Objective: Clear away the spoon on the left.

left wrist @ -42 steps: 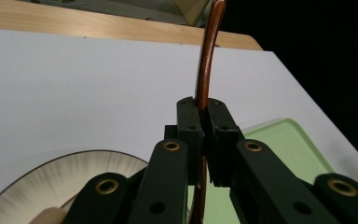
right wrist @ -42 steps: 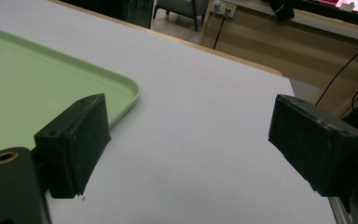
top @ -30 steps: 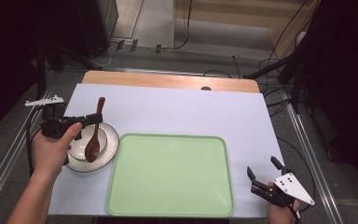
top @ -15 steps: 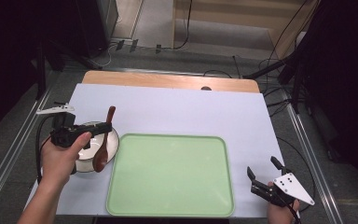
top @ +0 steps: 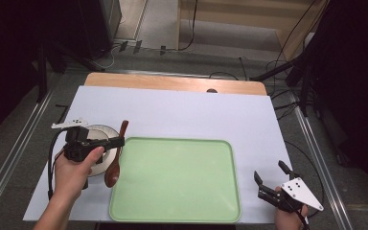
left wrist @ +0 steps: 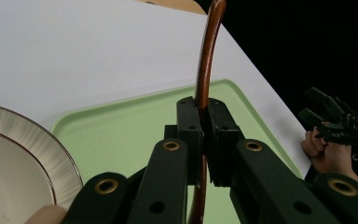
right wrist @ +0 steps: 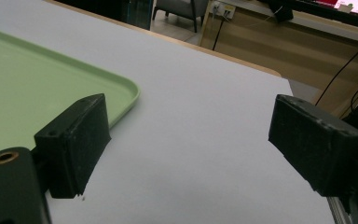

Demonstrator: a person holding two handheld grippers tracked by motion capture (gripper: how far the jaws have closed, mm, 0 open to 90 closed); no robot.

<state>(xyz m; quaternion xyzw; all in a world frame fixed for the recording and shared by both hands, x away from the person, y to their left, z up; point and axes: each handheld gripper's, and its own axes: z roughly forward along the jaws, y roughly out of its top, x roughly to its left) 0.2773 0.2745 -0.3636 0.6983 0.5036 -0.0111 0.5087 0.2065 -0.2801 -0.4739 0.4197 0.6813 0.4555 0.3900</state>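
Spoon: brown wooden spoon [top: 115, 155] is clamped by its handle between the jaws of the left claw [top: 120, 141]; in the high view its bowl hangs toward the near side, over the gap between the plate and the tray's left rim, and its handle tip points far.
Left claw: closed on the spoon handle, held in the person's left hand [top: 74, 170] at the left side of the desk, above the plate's right part; in the left gripper view [left wrist: 204, 135] the handle rises straight up between the two black jaws.
Plate: white plate [top: 101, 132] with a thin dark rim line lies on the desk just left of the tray, partly under the left hand; its ribbed edge shows at the lower left of the left gripper view [left wrist: 37, 140].
Tray: pale green tray [top: 172, 211] lies bare at the near middle of the desk.
Right claw: open, jaws wide apart, gripping nothing [top: 269, 178]; it sits at the near right corner, right of the tray, over bare desk.
Desk: white sheet [top: 182, 108] over a wooden top whose far edge shows.
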